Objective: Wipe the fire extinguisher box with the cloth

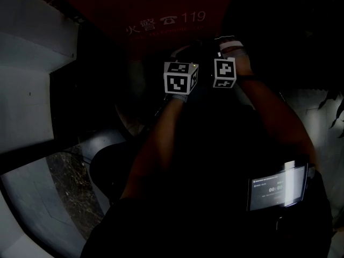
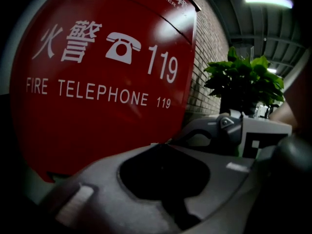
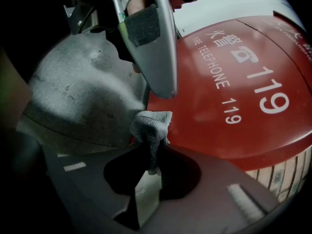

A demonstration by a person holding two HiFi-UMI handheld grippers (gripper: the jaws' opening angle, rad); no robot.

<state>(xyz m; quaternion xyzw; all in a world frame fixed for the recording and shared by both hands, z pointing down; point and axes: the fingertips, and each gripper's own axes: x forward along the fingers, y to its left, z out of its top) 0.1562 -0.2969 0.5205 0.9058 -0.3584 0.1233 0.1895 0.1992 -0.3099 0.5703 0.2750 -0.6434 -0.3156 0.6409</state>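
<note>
The red fire extinguisher box (image 2: 97,82) with white "FIRE TELEPHONE 119" print fills the left gripper view; in the dark head view it is at the top (image 1: 156,15). My right gripper (image 3: 152,152) is shut on a small grey cloth (image 3: 152,126), whose bunched end sticks out close to the box's lower left edge (image 3: 234,106). Whether it touches I cannot tell. My left gripper (image 2: 161,144) is shut with nothing in it, close in front of the box face. Its pale finger (image 3: 156,43) hangs just above the cloth. Both marker cubes (image 1: 180,78) sit side by side below the box.
A brick wall (image 2: 207,48) runs to the right of the box, with a leafy potted plant (image 2: 243,79) beyond it. Grey floor (image 3: 83,91) lies below the box. Pale wall panels (image 1: 27,90) stand at the left. A lit screen (image 1: 277,187) hangs at the person's right.
</note>
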